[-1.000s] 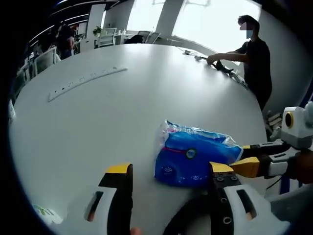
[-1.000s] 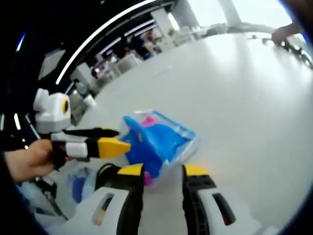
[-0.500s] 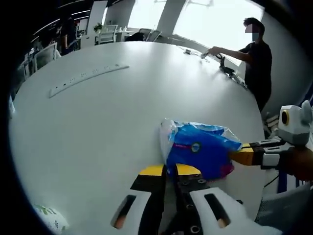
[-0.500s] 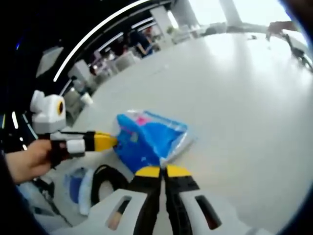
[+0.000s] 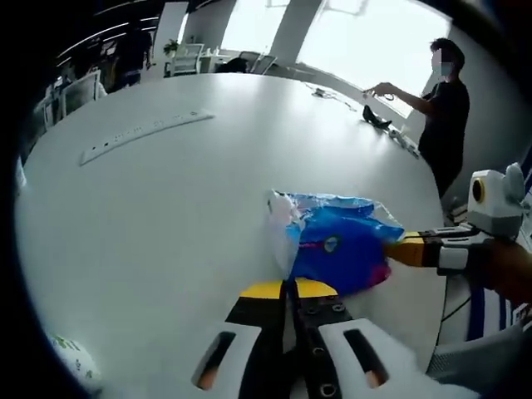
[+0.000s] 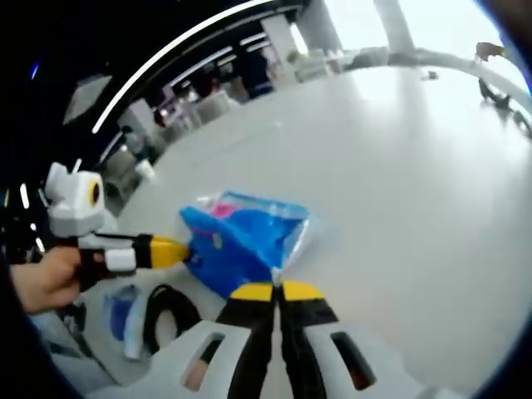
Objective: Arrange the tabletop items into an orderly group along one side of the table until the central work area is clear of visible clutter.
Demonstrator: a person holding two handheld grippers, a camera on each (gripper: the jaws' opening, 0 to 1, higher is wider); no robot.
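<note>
1. The left gripper (image 5: 289, 290) is pinching the near edge of the blue plastic packet (image 5: 337, 248), its jaws pressed fully together on the clear film.
2. The right gripper (image 6: 277, 292) is clamping the opposite edge of the same packet, jaws likewise closed tight on the film.
3. The packet is sitting on the white table (image 5: 166, 208), near its rim and close to the person holding the grippers.
4. Both grips are catching only thin wrapper, so the pull should probably be gentle and even, lest the film tear or slip.
5. Keeping the packet low and level, then carrying it toward the table's side, looks the safest course.
6. A black cable loop (image 6: 166, 312) is lying nearby and could snag.
</note>
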